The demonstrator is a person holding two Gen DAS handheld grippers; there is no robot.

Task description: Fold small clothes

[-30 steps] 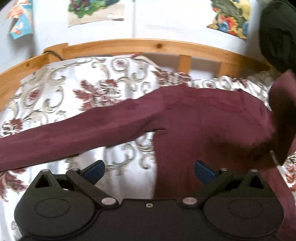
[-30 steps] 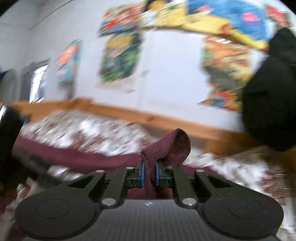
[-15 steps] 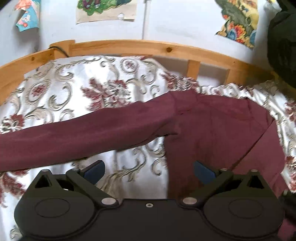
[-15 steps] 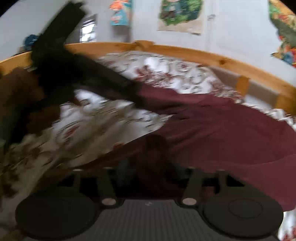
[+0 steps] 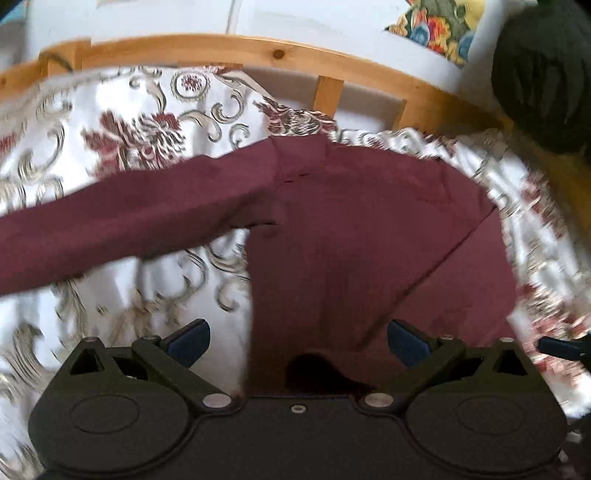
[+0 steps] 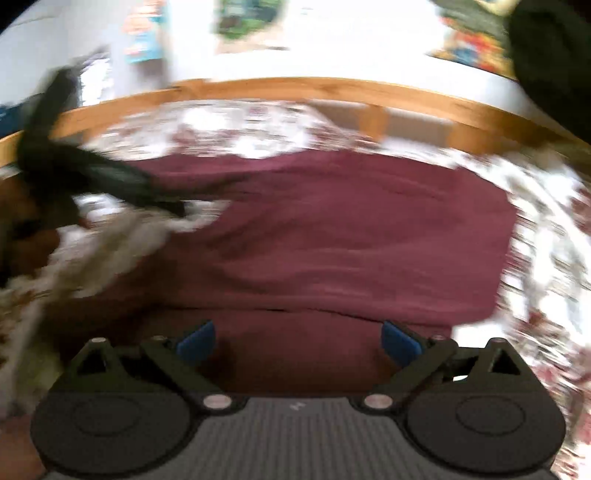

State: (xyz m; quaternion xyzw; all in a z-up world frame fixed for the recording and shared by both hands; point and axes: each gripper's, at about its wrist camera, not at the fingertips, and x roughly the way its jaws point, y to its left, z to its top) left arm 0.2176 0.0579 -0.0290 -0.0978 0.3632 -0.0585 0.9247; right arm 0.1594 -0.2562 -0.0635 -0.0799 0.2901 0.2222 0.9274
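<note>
A maroon long-sleeved top (image 5: pixel 354 236) lies flat on the floral bedspread (image 5: pixel 122 122). Its left sleeve (image 5: pixel 122 225) stretches out to the left; its right sleeve (image 5: pixel 461 288) is folded diagonally over the body. My left gripper (image 5: pixel 297 341) is open and empty, just above the garment's near edge. My right gripper (image 6: pixel 297 339) is open and empty above the same top (image 6: pixel 332 229), near a fold line. The left gripper shows as a dark blur at the left of the right wrist view (image 6: pixel 74 173).
A wooden bed rail (image 5: pixel 258 51) runs along the far side of the bed. A dark rounded object (image 5: pixel 543 70) sits at the upper right. Posters hang on the white wall (image 5: pixel 332 22). The right wrist view is motion-blurred.
My right gripper held a sleeve end in the air, brought it down over the top's body and let go; its jaws now stand open. My left gripper stayed open and edged forward.
</note>
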